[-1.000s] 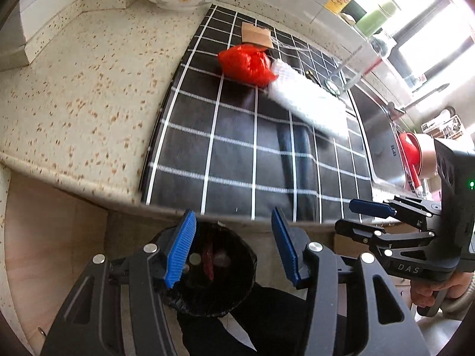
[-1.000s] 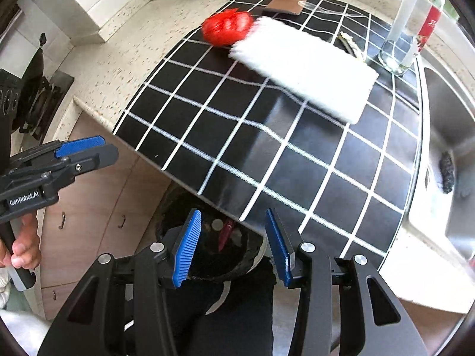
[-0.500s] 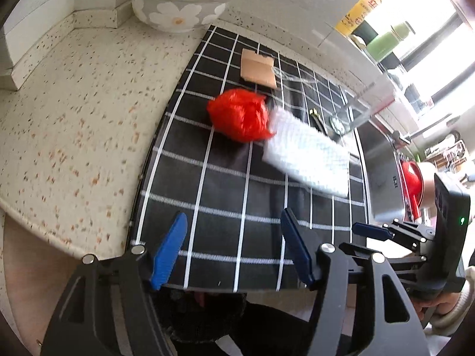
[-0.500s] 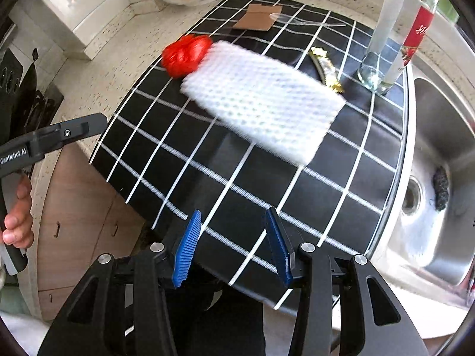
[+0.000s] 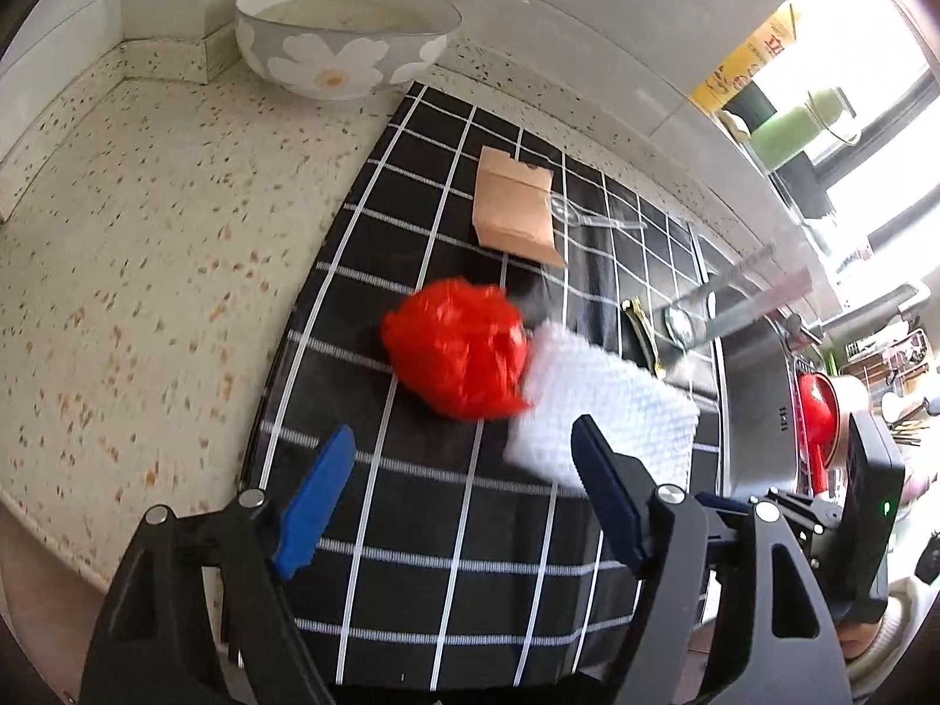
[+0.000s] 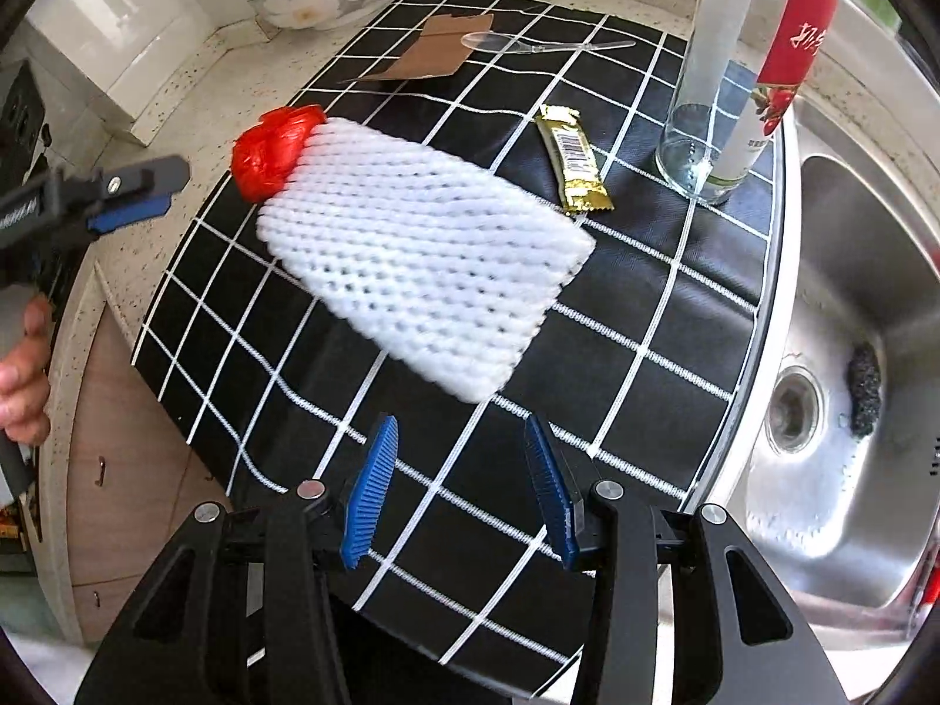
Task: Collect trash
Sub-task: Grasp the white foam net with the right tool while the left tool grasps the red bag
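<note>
Step in hand, approach: left gripper [image 5: 458, 493] and right gripper [image 6: 461, 484], both spread and empty, over black grid-patterned bench mat [image 6: 658, 317]; crumpled red plastic bag [image 5: 455, 352] touches white foam net sleeve [image 6: 423, 270]; next, descend and pinch one.

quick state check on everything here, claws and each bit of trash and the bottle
left claw: open, empty, above the mat
right claw: open, empty
red plastic bag: crumpled, touching the foam net
white foam net: lying flat
gold wrapper: flat on the mat
brown cardboard: lying flat
clear plastic spoon: lying beside the cardboard
glass bottle: upright, looks empty
flower bowl: upright
</note>
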`<control>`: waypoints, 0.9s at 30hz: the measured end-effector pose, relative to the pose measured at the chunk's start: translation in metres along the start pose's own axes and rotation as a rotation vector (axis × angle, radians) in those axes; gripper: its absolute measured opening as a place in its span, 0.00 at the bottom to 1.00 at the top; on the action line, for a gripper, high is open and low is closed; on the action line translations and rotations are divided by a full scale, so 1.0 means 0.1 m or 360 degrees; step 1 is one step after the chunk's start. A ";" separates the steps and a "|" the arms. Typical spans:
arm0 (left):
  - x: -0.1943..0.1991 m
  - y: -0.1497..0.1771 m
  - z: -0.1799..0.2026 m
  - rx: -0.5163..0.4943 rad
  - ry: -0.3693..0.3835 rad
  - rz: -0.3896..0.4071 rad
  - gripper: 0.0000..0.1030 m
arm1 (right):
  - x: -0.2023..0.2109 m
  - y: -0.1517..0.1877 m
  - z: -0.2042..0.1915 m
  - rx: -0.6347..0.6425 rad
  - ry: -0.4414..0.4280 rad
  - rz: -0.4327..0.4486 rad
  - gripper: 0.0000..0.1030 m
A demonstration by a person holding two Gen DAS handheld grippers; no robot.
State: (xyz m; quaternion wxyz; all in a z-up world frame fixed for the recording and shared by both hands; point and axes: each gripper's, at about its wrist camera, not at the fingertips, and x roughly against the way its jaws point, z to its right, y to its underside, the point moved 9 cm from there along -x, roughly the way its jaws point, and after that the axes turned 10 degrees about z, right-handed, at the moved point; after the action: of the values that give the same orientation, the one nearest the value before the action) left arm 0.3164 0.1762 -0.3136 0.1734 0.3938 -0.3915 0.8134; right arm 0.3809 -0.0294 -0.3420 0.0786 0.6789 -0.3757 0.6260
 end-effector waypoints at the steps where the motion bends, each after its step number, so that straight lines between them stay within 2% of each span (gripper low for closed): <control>1: -0.03 -0.03 0.01 -0.0001 0.0004 0.0000 0.73 | -0.01 -0.02 0.01 0.0009 -0.0007 -0.0001 0.42; 11: -0.40 -0.26 0.00 0.0037 -0.0017 -0.0036 0.76 | -0.12 -0.14 0.15 0.0002 -0.0085 0.0006 0.42; 17: -0.55 -0.29 -0.02 0.0098 0.0000 -0.0064 0.76 | -0.15 -0.15 0.16 -0.0046 -0.0209 0.0020 0.39; 24: -0.67 -0.25 0.02 0.0118 -0.0006 -0.0105 0.76 | -0.20 -0.12 0.10 -0.0017 -0.0243 0.0007 0.22; 25: -0.68 -0.25 0.03 0.0105 -0.0014 -0.0106 0.74 | -0.20 -0.12 0.09 -0.0014 -0.0244 0.0008 0.19; 27: -0.70 -0.24 0.05 0.0112 0.0000 -0.0112 0.65 | -0.20 -0.13 0.08 -0.0017 -0.0260 0.0016 0.15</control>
State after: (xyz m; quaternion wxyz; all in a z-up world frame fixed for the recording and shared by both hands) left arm 0.3772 0.1896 -0.3543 0.1880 0.4132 -0.3487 0.8200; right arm 0.3966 -0.0163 -0.3571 0.0482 0.7253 -0.3875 0.5669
